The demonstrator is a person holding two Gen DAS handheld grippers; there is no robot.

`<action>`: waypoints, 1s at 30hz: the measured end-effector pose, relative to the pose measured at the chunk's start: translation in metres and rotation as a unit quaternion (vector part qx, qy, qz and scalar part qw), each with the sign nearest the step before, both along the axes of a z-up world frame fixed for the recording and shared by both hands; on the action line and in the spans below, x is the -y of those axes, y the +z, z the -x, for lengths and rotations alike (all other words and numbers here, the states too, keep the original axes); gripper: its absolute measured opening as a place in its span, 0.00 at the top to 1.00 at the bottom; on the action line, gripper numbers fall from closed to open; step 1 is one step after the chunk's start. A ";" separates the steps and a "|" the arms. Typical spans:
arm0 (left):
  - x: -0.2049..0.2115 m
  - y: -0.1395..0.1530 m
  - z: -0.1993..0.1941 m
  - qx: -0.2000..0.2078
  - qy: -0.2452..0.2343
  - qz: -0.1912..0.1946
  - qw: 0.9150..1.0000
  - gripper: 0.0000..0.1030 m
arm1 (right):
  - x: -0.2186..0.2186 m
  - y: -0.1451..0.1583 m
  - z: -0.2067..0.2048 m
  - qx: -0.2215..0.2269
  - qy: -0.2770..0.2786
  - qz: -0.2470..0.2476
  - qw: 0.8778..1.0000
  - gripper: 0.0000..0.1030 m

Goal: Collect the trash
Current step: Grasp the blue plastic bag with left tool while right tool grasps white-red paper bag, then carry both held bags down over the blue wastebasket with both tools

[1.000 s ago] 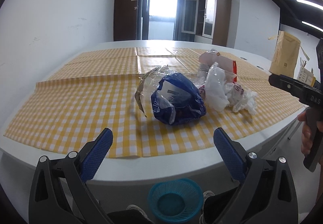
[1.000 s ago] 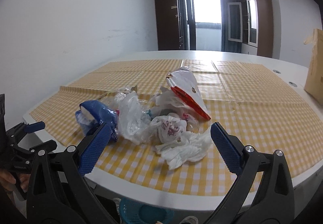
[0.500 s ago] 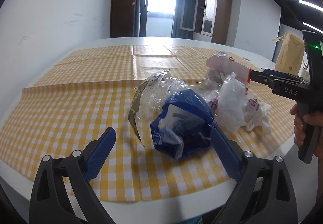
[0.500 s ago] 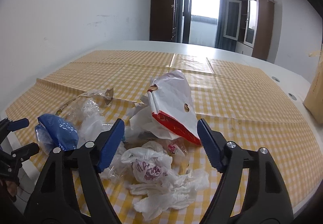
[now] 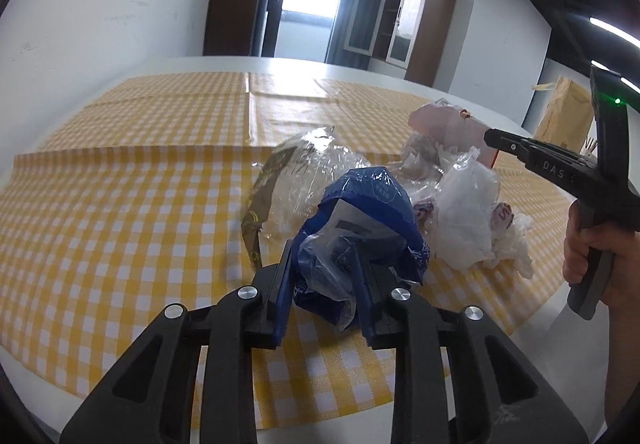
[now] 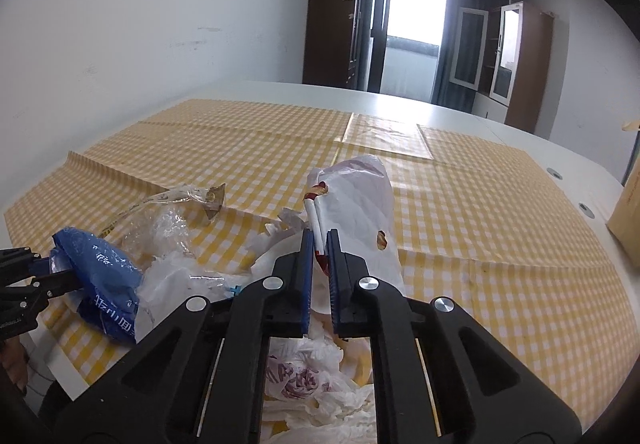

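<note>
Two pieces of trash are gripped at once on the desk (image 5: pixel 180 64): the left gripper (image 5: pixel 322 264) has its jaws closing on a crumpled blue bag (image 5: pixel 368 212), while the right gripper (image 6: pixel 319 248) has its jaws pinched together on the rolled edge of a white and red bag (image 6: pixel 360 196). Clear wrap (image 5: pixel 304 172) and white plastic bags (image 5: pixel 468 216) lie heaped around them on the yellow checked cloth (image 5: pixel 120 204). A brown paper bag (image 5: pixel 568 120) stands at the far right.
</note>
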State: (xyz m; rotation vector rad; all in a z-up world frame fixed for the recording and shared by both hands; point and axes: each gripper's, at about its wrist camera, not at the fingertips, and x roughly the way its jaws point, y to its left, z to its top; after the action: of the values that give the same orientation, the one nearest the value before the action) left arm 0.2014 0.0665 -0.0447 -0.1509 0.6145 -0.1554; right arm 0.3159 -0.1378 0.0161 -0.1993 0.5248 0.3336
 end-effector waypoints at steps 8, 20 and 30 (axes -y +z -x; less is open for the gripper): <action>0.009 0.014 0.020 0.032 -0.001 0.008 0.999 0.76 | 0.013 0.024 0.019 0.054 -0.007 -0.016 0.998 0.98; 0.019 0.037 0.063 0.048 0.024 0.014 0.998 0.77 | 0.060 0.061 0.088 0.104 -0.035 -0.056 0.992 0.99; 0.029 0.045 0.113 0.061 0.015 0.021 0.998 0.77 | 0.072 0.060 0.155 0.081 -0.041 -0.077 0.993 0.99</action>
State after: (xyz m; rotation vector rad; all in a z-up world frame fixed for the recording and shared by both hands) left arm 0.0882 0.0371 0.0001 -0.1903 0.4872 -0.1473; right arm 0.1611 -0.2093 0.0764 -0.0546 0.3445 0.2745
